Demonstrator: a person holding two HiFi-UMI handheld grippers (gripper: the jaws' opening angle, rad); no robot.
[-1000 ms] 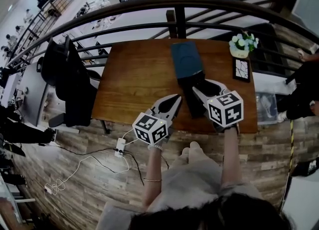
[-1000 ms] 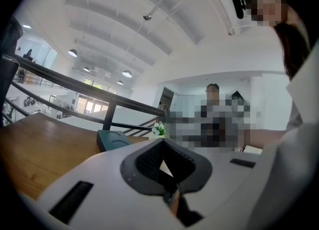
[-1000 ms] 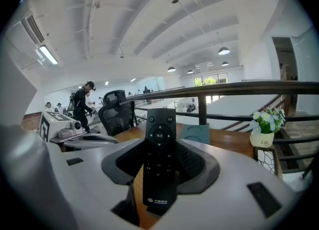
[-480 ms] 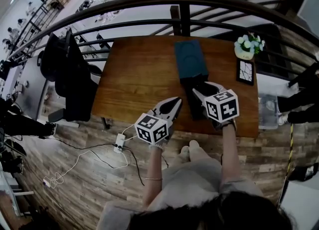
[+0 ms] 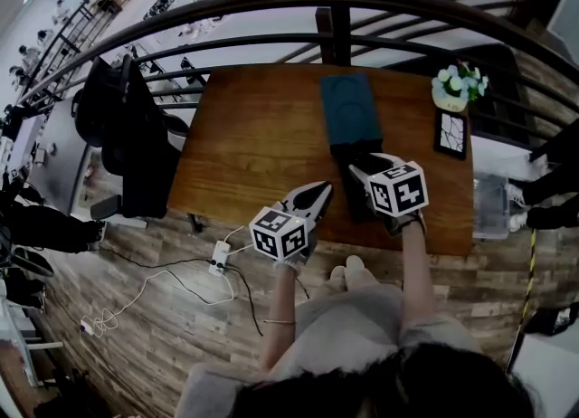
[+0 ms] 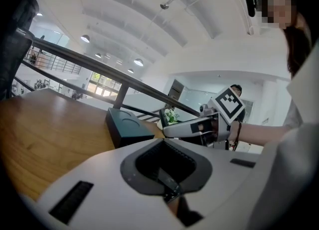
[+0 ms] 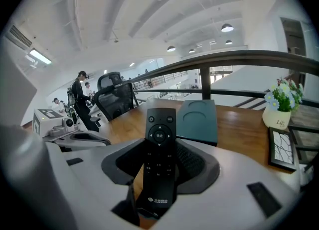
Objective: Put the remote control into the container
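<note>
A black remote control (image 7: 159,159) sits lengthwise between the jaws of my right gripper (image 7: 160,142), buttons up. The jaw tips close against its two long sides, and its far end sticks out toward the container. The container (image 7: 199,119) is a dark teal flat box just beyond it, lying on the wooden table (image 5: 253,136). From the head view the right gripper (image 5: 369,165) hovers at the container's (image 5: 350,110) near end. My left gripper (image 5: 318,192) hangs over the table's front edge, left of the right one, shut and holding nothing, its tips (image 6: 163,140) meeting.
A small pot of white flowers (image 5: 457,86) and a framed picture (image 5: 450,133) stand at the table's right end. A black railing (image 5: 335,23) runs behind the table. An office chair draped with a dark jacket (image 5: 131,136) stands to the left. Cables and a power strip (image 5: 219,267) lie on the floor.
My right gripper has drawn a little closer to the near end of the container. The left gripper has stayed put at the front edge.
</note>
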